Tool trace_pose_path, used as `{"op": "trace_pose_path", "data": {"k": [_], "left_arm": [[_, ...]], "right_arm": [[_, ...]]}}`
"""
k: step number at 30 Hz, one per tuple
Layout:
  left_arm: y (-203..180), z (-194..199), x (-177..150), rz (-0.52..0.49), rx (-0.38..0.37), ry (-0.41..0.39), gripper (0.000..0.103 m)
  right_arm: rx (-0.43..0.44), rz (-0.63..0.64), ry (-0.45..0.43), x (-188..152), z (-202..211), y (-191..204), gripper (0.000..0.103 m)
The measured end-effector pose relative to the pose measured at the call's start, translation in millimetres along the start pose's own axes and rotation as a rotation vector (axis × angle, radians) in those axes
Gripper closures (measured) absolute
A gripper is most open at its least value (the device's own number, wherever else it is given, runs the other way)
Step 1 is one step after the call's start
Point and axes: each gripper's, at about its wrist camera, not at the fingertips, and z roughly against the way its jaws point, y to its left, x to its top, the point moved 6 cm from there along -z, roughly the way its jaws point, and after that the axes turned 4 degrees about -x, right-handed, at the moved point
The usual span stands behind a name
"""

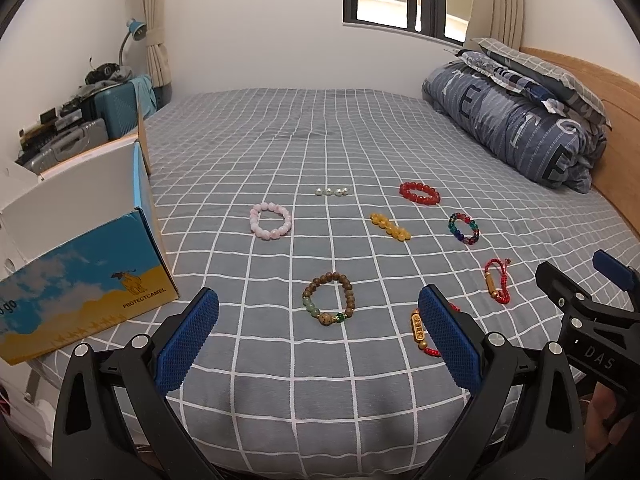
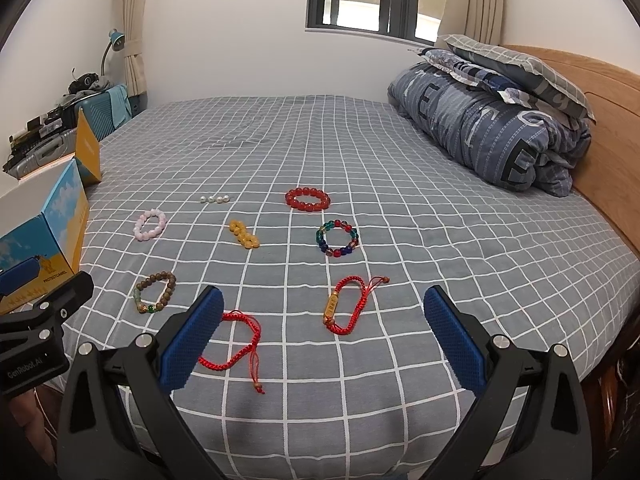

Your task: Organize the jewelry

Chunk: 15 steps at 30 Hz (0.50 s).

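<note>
Several bracelets lie on the grey checked bed (image 1: 360, 400). A brown wooden bead bracelet (image 1: 328, 299) lies just ahead of my left gripper (image 1: 318, 336), which is open and empty. Farther off lie pink (image 1: 271, 221), pearl (image 1: 332, 191), yellow (image 1: 390, 226), red bead (image 1: 420, 193) and multicolour (image 1: 464, 229) bracelets. My right gripper (image 2: 324, 334) is open and empty. A red cord bracelet (image 2: 240, 340) lies by its left finger and another with a gold charm (image 2: 346, 306) lies between its fingers, ahead.
An open blue and yellow cardboard box (image 1: 92, 280) stands on the bed's left edge, also in the right wrist view (image 2: 48, 232). A folded blue quilt with pillows (image 1: 520, 120) lies at the far right by the wooden headboard (image 2: 608, 140). Suitcases and clutter stand at far left.
</note>
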Motion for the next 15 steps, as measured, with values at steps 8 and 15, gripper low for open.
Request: {"op": "trace_pose_path", "data": {"k": [8,15], "left_arm": [[-0.4,0.5,0.3,-0.003,0.001,0.0,0.006],[-0.4,0.4,0.6,-0.004,0.0,-0.001,0.006]], "right_arm": [[0.0,-0.001,-0.001,0.0,1.2,-0.5,0.007],[-0.004,0.003,-0.003,0.9,1.9,-1.5,0.007]]}}
